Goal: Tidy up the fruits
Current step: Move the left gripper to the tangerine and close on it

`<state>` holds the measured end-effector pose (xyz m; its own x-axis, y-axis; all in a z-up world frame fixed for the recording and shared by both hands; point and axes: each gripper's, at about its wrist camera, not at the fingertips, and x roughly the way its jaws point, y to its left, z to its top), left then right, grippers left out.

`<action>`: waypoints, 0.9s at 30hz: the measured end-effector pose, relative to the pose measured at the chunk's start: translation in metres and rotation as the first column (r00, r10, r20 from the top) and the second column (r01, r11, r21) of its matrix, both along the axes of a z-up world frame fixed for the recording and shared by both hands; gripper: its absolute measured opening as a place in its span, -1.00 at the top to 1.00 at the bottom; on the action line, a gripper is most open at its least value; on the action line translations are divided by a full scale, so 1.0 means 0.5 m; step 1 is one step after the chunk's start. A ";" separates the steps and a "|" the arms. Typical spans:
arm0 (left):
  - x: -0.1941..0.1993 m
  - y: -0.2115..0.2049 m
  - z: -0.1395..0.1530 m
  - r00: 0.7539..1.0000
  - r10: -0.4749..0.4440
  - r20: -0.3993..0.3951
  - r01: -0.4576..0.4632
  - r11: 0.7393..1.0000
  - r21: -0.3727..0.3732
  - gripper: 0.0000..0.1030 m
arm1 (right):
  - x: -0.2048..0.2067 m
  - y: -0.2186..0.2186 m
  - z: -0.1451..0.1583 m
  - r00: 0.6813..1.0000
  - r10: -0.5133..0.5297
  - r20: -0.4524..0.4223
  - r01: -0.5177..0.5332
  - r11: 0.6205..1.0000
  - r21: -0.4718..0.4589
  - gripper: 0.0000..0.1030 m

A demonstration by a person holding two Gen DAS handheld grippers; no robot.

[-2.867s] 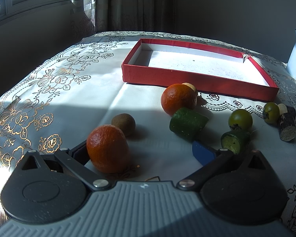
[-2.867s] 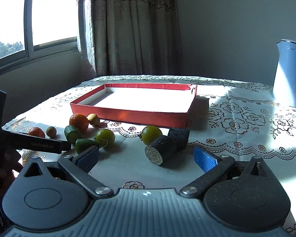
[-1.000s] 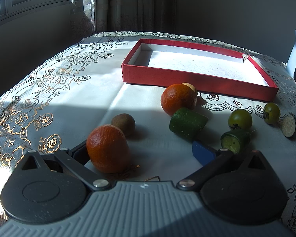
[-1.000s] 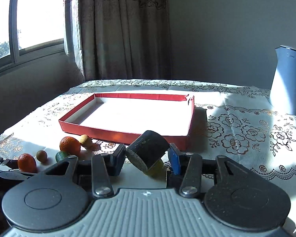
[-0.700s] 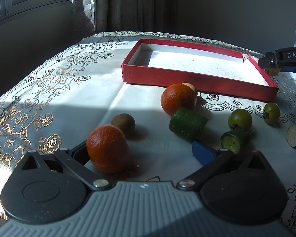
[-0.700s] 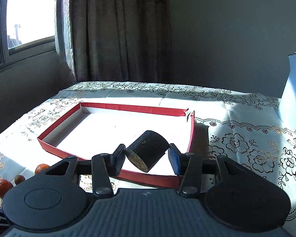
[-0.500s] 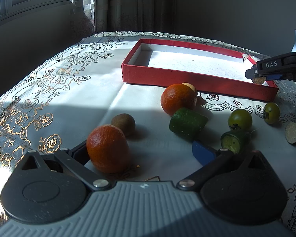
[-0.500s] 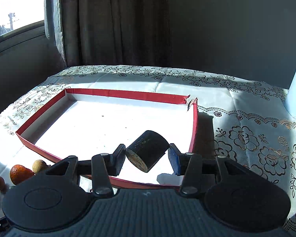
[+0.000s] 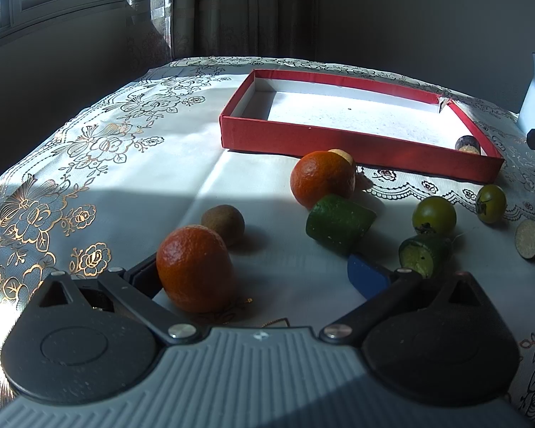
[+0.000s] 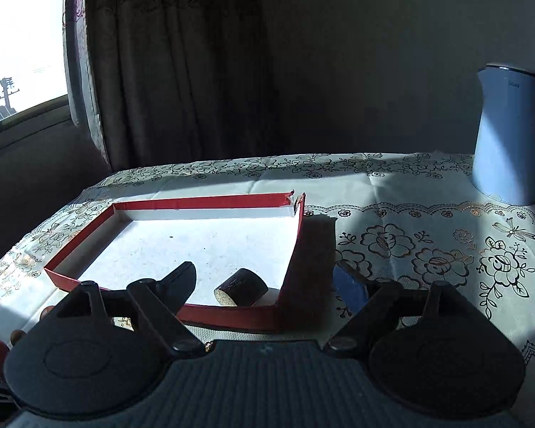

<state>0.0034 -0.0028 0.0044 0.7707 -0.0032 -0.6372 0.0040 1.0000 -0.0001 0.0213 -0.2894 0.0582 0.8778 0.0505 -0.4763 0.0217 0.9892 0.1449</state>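
The dark cut piece [image 10: 241, 291], a short cylinder with a purple-black skin and a pale cut face, perhaps a length of eggplant, lies on its side inside the red tray [image 10: 232, 315], tucked into the near right corner just beside the walls, a spot that seems chosen to leave the rest of the white floor open for more pieces. Its long axis runs roughly level and slantwise, the cut face turned toward the near left wall and the rounded end toward the right wall. The right gripper [image 10: 267, 285] hangs just above and behind it with fingers spread wide, one over the tray floor and one outside the right wall, holding nothing. The left gripper [image 9: 256, 271] sits low on the tablecloth [image 9: 125, 185], also spread apart, with an orange [image 9: 195, 268] resting against its left finger, likely staged for a pick. Beyond lie a kiwi [image 9: 222, 219], a second orange [image 9: 321, 179], green cucumber chunks [image 9: 340, 223], two green tomatoes [image 9: 433, 215] and another dark cut piece [image 9: 533, 239].
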 end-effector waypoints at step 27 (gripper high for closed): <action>-0.051 0.063 0.029 0.988 0.024 0.155 -0.022 1.000 -0.017 -1.00 | -0.032 -0.080 -0.108 0.933 -0.273 -0.234 0.253 0.961 -0.113 -1.00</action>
<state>-0.0218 0.0287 0.0191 0.8600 0.0073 -0.5102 -0.0180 0.9997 -0.0161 0.0052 -0.3294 0.0042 0.7098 -0.2135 -0.6713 0.3075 0.9513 0.0226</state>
